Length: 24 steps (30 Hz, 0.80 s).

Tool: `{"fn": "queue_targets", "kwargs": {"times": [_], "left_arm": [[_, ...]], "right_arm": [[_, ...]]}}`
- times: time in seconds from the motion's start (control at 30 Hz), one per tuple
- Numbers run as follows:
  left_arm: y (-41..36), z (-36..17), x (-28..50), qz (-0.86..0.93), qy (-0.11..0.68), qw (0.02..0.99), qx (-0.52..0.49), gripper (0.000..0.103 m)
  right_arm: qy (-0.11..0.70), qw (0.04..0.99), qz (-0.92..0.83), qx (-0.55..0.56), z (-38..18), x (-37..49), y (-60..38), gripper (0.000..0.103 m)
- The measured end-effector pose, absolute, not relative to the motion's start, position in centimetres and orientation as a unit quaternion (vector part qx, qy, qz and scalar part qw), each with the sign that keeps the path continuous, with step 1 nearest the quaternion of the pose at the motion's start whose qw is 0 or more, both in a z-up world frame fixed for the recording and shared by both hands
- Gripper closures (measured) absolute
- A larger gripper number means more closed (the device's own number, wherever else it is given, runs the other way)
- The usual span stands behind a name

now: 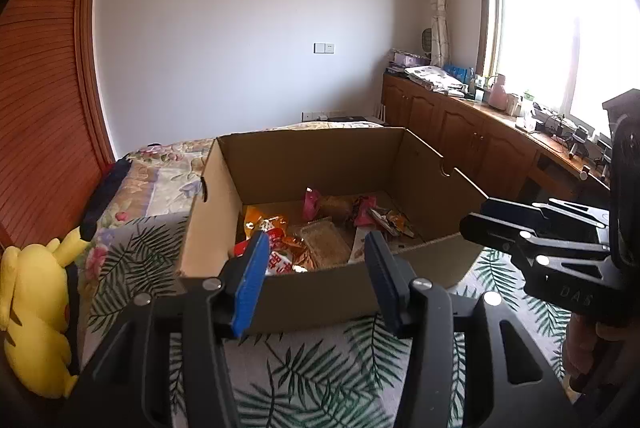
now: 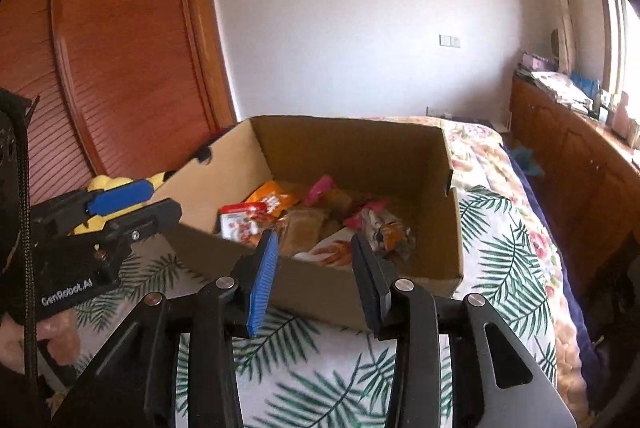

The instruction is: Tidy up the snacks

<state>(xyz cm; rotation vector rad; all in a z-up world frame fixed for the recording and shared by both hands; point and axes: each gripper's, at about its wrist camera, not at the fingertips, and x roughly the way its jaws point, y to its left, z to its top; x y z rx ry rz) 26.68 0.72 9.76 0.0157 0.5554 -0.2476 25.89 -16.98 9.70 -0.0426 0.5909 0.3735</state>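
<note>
The snacks (image 1: 320, 232) already lie in the box (image 1: 304, 292), and both grippers, left (image 1: 316, 278) and right (image 2: 316, 276), hover half-open and empty, so little seems left.

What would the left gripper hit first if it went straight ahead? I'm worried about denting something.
Probably the near wall of the cardboard box, which stands right in front of the open, empty left gripper. Depth is unclear; angled higher, it would reach the snack packets inside.

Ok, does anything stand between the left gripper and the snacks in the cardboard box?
Only the cardboard box itself: its near wall rises between the left gripper and the snacks on the box floor. The top is open and nothing covers them, so reaching over the wall looks possible. The gripper holds nothing.
</note>
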Motion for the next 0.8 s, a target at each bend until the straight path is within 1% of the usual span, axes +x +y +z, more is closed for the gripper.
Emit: {"fn": "queue_targets", "kwargs": {"times": [0.2,0.33,0.47,0.5,0.6,0.67,0.73,0.8], "left_arm": [[1.8,12.1,23.7,-0.116,0.258,0.959,0.008,0.052],[2.6,14.1,22.1,-0.106,0.246,0.963,0.014,0.051],[3.4,15.9,20.3,-0.100,0.228,0.969,0.013,0.046],[3.6,16.2,19.8,-0.098,0.225,0.969,0.012,0.044],[4.0,16.7,18.2,-0.095,0.218,0.971,0.019,0.032],[3.9,17.1,16.8,-0.086,0.207,0.974,0.031,0.029],[3.9,17.2,15.8,-0.075,0.200,0.976,0.035,0.021],[4.1,17.2,14.6,-0.071,0.196,0.978,0.029,0.017]], "right_arm": [[0.276,0.943,0.187,-0.018,11.4,23.5,-16.7,0.065],[0.259,0.948,0.185,-0.022,13.4,22.2,-16.3,0.063],[0.246,0.952,0.180,-0.023,15.0,20.3,-16.2,0.059],[0.244,0.953,0.179,-0.024,15.2,19.9,-16.2,0.056],[0.237,0.956,0.171,-0.028,15.6,18.3,-16.3,0.047],[0.233,0.957,0.169,-0.029,15.7,17.2,-16.6,0.043],[0.231,0.958,0.168,-0.026,15.6,16.4,-16.8,0.036],[0.230,0.959,0.165,-0.029,15.5,15.5,-17.1,0.031]]}}
